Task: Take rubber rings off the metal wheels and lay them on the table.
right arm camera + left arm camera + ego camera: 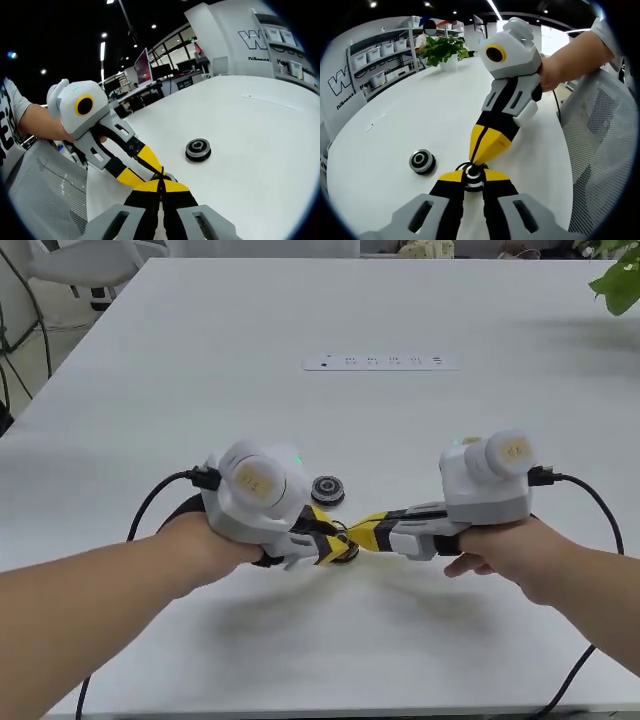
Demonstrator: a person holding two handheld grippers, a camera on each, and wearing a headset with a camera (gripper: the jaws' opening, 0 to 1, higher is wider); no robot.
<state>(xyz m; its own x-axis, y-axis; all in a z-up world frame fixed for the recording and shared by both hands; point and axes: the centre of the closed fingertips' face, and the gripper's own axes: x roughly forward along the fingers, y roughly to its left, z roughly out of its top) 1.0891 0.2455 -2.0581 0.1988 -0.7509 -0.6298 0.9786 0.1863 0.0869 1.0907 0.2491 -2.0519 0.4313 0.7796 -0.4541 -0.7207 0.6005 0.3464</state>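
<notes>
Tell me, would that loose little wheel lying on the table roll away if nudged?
Probably not: the wheel lies flat, so it would likely slide. Its metal-looking hub suggests heft; the black rubber ring should drag on the table.

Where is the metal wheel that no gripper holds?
In the head view the free wheel lies on the table just beyond the meeting jaws, beside the left gripper.

White table (pixel 300 300), wall shelves (pixel 377 62), mesh chair (pixel 605 150), ceiling spotlights (pixel 104 35).

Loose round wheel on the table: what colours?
Black outer ring, silvery inner hub; left gripper view shows best.
</notes>
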